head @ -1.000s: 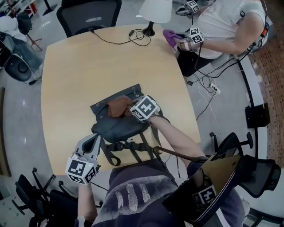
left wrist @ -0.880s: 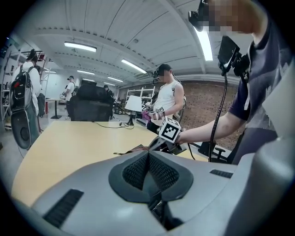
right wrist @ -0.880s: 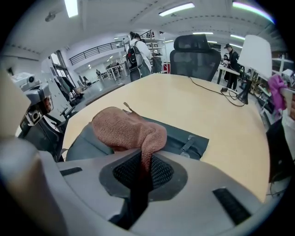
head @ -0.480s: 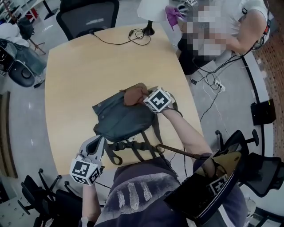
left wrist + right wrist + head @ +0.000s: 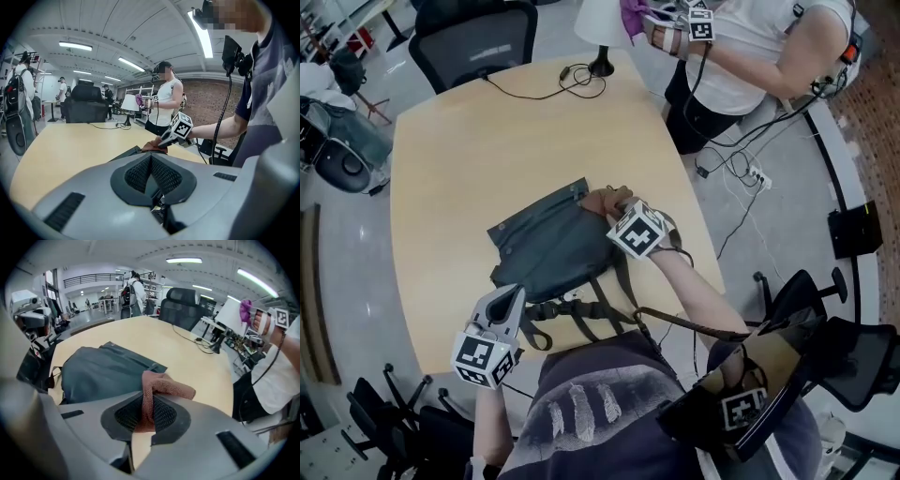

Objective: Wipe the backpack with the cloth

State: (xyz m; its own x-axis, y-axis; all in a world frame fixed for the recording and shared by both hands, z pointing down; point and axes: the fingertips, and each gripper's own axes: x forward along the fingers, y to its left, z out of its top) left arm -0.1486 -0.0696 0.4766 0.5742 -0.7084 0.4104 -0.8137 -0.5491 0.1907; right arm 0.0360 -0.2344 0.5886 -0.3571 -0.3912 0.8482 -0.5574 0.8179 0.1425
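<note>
A dark grey-green backpack (image 5: 546, 249) lies flat on the wooden table (image 5: 469, 159), its straps trailing toward me. My right gripper (image 5: 615, 208) is shut on a brown cloth (image 5: 607, 199), which rests at the backpack's upper right edge. From the right gripper view, the cloth (image 5: 163, 383) stands pinched between the pads of the gripper (image 5: 147, 409), with the backpack (image 5: 98, 373) to its left. My left gripper (image 5: 514, 293) hovers at the bag's near left corner. Its jaws (image 5: 151, 157) are shut with nothing visible between them.
A white lamp (image 5: 602, 21) and a black cable (image 5: 551, 82) sit at the table's far edge. A second person (image 5: 750, 47) stands beyond it holding a purple cloth (image 5: 633, 11). Office chairs (image 5: 469, 37) stand around the table; another chair (image 5: 811, 305) is at my right.
My right gripper has dragged the brown cloth rightward across the top of the backpack to its right edge. The left gripper has barely moved. The other person has lifted the purple cloth.
</note>
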